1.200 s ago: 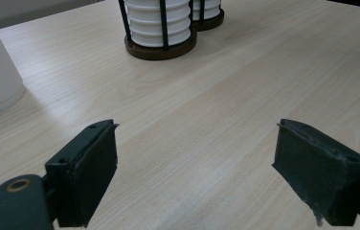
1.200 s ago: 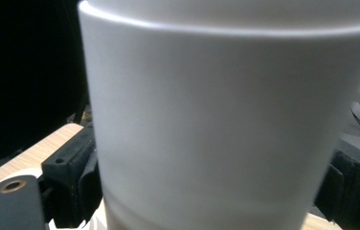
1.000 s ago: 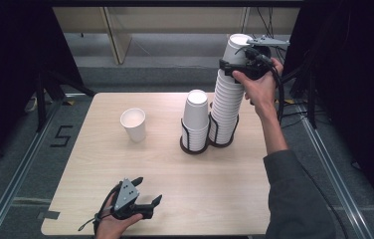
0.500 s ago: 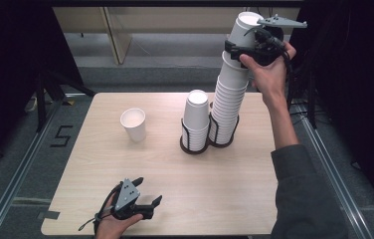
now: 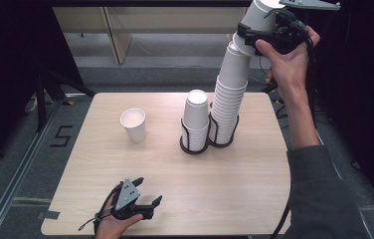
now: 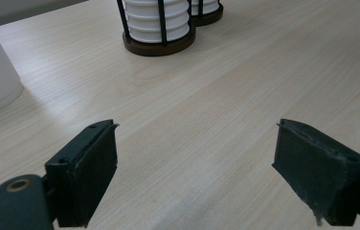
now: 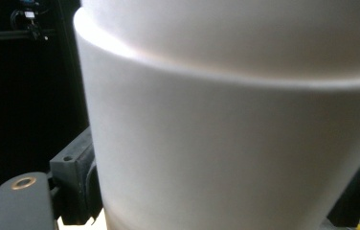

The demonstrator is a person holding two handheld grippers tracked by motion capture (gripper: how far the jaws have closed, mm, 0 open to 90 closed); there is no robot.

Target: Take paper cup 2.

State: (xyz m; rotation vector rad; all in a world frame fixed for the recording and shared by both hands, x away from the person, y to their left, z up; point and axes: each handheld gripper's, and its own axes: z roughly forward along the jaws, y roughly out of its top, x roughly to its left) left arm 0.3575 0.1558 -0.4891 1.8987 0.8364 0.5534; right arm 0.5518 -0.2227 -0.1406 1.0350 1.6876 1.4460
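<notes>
Paper cup (image 5: 263, 15), white and upside down, sits at the very top of the tall stack of cups (image 5: 229, 94), and the right gripper (image 5: 254, 37) is clamped on it, one black jaw on each side of its wall. In the right gripper view the cup (image 7: 235, 120) takes up almost the whole picture, with the jaws pressed against its left and right flanks. The stack leans to the right as it rises from a black wire holder (image 5: 222, 134) on the far middle of the wooden table (image 5: 254, 189). Just beside it, touching bases, a second holder (image 5: 194, 142) carries a much shorter stack (image 5: 196, 113). A single cup (image 5: 133, 124) stands upright to the left, well apart from both. The left gripper (image 5: 147, 191) rests near the table's front edge in the person's hand, its jaws apart with nothing between them, only bare wood showing in the left gripper view (image 6: 197, 158).
</notes>
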